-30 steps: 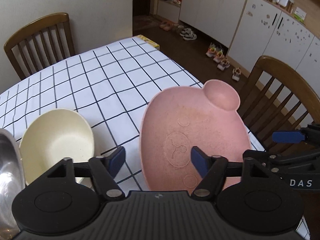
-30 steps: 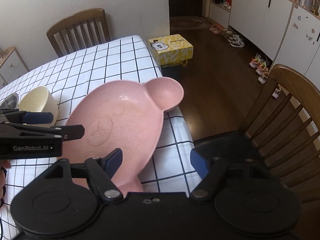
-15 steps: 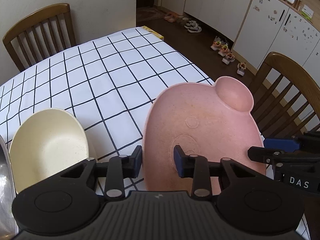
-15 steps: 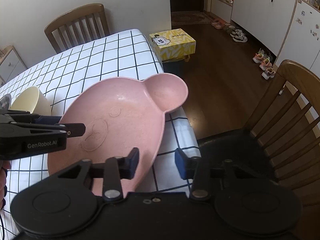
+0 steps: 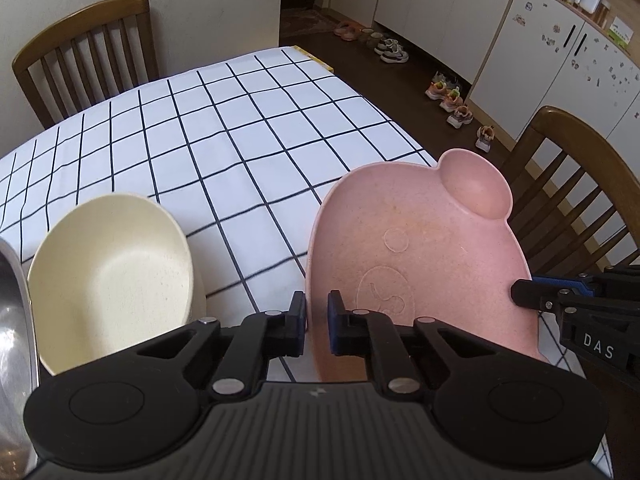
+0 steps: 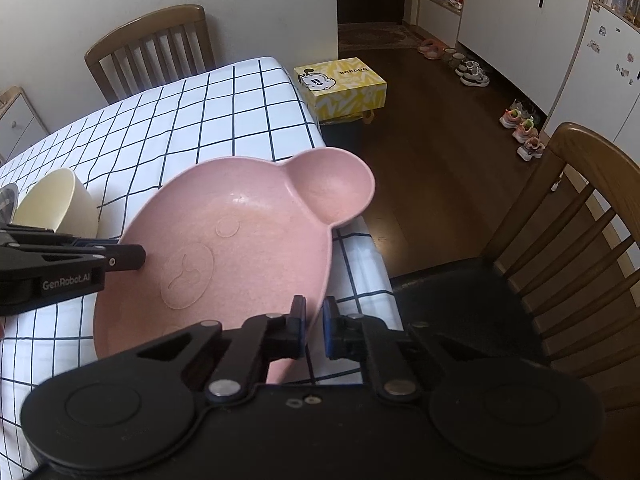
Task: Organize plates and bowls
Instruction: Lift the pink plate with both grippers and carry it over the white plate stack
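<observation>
Steel bowl [image 5: 12,320] cut off at nine o'clock edge; pink plate [image 5: 420,264] near rim hidden behind left hand-held gripper [image 5: 317,322].

A checked tablecloth [image 5: 248,140] covers the table, with wooden chairs at its far end [image 5: 86,52] and right side [image 6: 576,216]. A yellow cartoon-printed box [image 6: 342,86] sits on the dark floor [image 6: 432,168]; what appear to be children's shoes [image 6: 524,128] line white cabinets [image 5: 516,36] at right.

Soft daylight, sharp fisheye views

Straight lines bow toward the edges; the pink plate [image 6: 240,240] shows a faint sheen; corners darken slightly.
</observation>
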